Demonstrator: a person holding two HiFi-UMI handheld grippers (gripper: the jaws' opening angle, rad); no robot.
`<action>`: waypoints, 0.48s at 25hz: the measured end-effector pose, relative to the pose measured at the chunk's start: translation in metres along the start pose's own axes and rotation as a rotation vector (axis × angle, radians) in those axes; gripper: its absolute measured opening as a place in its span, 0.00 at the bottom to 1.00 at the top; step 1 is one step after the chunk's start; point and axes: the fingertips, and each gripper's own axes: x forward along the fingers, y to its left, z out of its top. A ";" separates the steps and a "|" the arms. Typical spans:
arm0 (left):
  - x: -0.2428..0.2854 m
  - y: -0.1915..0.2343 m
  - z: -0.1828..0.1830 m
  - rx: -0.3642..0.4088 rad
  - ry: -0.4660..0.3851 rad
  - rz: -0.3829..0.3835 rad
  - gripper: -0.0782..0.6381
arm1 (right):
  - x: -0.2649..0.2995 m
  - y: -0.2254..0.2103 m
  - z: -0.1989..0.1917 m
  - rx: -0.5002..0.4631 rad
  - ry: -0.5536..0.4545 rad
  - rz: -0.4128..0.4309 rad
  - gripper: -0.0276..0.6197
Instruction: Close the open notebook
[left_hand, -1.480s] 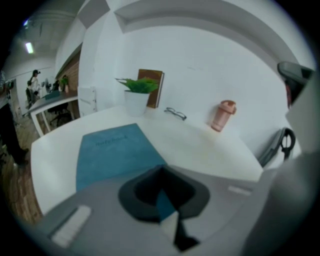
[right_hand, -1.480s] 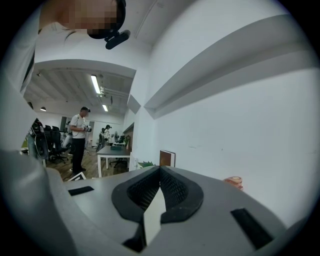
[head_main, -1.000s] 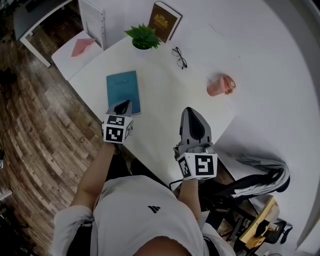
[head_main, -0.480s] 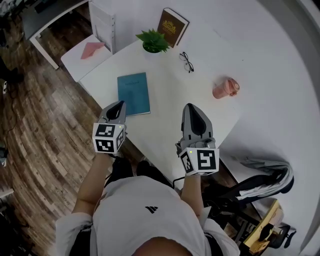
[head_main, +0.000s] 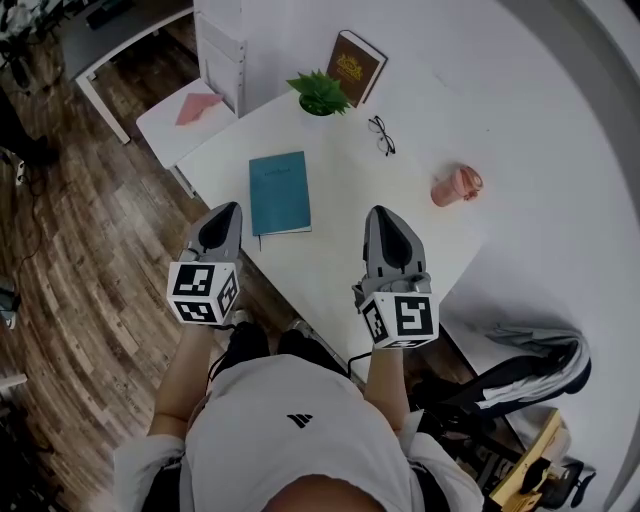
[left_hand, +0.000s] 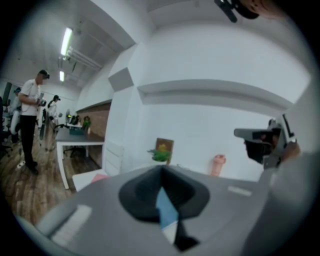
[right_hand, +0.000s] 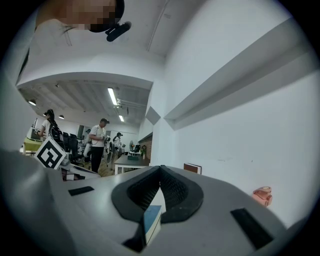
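I am watching the teal notebook (head_main: 279, 193) lying closed and flat on the white table (head_main: 330, 250), near the table's left edge in the head view, with nothing touching it. The left gripper (head_main: 222, 212) is hovering just beside the book's near left corner, so the notebook is sitting at about 1 o'clock from it. In the left gripper view its jaws are pressing together at the tips with nothing caught between them, and only a sliver of the teal cover is showing through the gap behind them. The right gripper (head_main: 386, 216) is hanging over the table with the notebook at about 10 o'clock from it. Its jaws are likewise meeting at the tips and gripping nothing. From the notebook, a small green plant (head_main: 320, 92) is standing at 1 o'clock, a brown book (head_main: 356, 66) is leaning against the wall just beyond the plant, a pair of glasses (head_main: 382, 135) is lying at 2 o'clock, and a pink cup (head_main: 457, 186) is lying on its side at 3 o'clock, well apart. A white chair (head_main: 185, 115) is standing at 11 o'clock on the wooden floor (head_main: 80, 280).
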 end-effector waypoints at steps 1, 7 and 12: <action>-0.004 0.001 0.005 0.002 -0.014 0.005 0.12 | 0.000 0.002 0.001 -0.001 -0.003 0.004 0.04; -0.028 0.005 0.029 0.030 -0.087 0.047 0.12 | -0.002 0.009 0.007 -0.005 -0.021 0.023 0.04; -0.046 0.010 0.042 0.048 -0.151 0.099 0.12 | -0.005 0.012 0.012 -0.005 -0.032 0.036 0.04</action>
